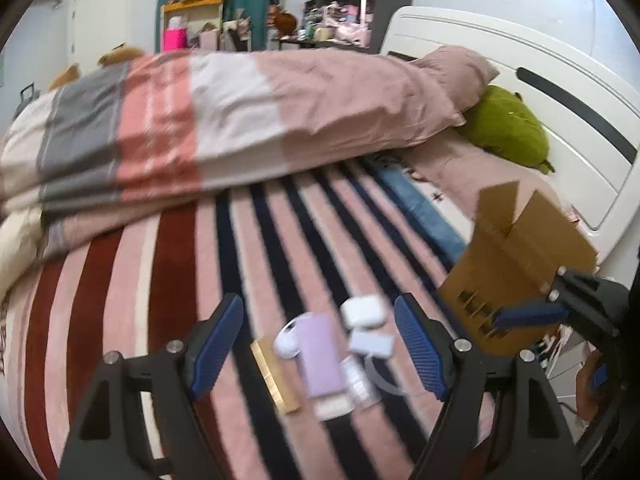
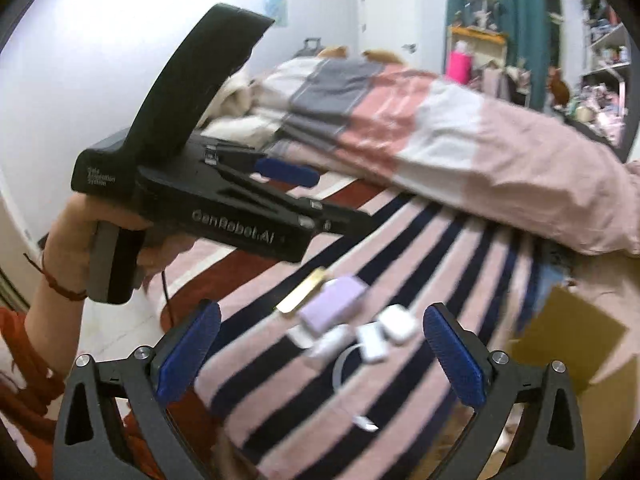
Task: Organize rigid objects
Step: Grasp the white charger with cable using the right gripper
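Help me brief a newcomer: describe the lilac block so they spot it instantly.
On the striped blanket, beside the cardboard box, lies a cluster of small items. The lilac block sits mid-cluster, the only purple piece between a gold bar and white cases.

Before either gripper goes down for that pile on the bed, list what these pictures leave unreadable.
- Inside of the cardboard box: left wrist view, hidden by its own walls; right wrist view, cut by the frame edge.
- White pieces beside the purple block: motion blur in both views, types unclear.
- Gold bar: blurred, any print unreadable.
- White cable: its far end blurs out near the bed edge.
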The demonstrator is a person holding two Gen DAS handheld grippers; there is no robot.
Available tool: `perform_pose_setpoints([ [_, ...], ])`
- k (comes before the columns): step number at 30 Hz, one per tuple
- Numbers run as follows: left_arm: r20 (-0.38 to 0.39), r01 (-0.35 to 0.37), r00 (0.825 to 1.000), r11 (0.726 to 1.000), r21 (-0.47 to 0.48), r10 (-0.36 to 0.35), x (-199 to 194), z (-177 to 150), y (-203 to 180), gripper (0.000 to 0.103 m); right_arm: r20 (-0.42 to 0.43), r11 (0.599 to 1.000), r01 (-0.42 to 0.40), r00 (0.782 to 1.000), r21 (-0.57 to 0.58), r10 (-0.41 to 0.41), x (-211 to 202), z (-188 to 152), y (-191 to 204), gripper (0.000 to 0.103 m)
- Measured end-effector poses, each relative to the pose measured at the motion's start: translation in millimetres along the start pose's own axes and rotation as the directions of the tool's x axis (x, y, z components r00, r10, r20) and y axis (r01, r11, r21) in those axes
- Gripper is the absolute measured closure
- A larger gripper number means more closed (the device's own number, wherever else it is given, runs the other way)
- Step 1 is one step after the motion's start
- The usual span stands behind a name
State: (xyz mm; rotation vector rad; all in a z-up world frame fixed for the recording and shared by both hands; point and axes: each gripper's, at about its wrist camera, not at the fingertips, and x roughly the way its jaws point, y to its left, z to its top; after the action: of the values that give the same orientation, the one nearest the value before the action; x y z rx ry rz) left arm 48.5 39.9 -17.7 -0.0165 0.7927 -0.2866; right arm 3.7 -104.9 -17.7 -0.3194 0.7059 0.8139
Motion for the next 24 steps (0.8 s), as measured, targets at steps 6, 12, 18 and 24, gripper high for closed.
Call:
perform_pose_setpoints([
  [6,-0.028,0.004,1.0,0.998,-0.07,-0.006,12.3,-43.2,32.0,0.027,-0.15,0.998,0.013,0.989,0.06,-0.004,65.4,-38.9,-4.3,0.025],
  [12,-0.048,0.018,0.999,0.993,-0.119,-0.024,18.6,-65.1,43.7,0.027,-0.268,0.964,0.182,0.955,0.194,-0.127,121.2,-76.1,-58.2,0.051],
  [18,-0.058,0.018,0.998,0.992,-0.127,-0.026,21.3,-70.6,47.3,0.027,-0.282,0.954,0.244,0.941,0.174,-0.189,144.3,-80.6,-73.5,0.061],
  [24,-0.061,0.05,0.996,0.992,-0.119,-0.057,22.7,-67.6,40.7,0.027,-0.246,0.967,0.226,0.95,0.116,-0.193,143.9,-76.3,-65.5,0.077],
])
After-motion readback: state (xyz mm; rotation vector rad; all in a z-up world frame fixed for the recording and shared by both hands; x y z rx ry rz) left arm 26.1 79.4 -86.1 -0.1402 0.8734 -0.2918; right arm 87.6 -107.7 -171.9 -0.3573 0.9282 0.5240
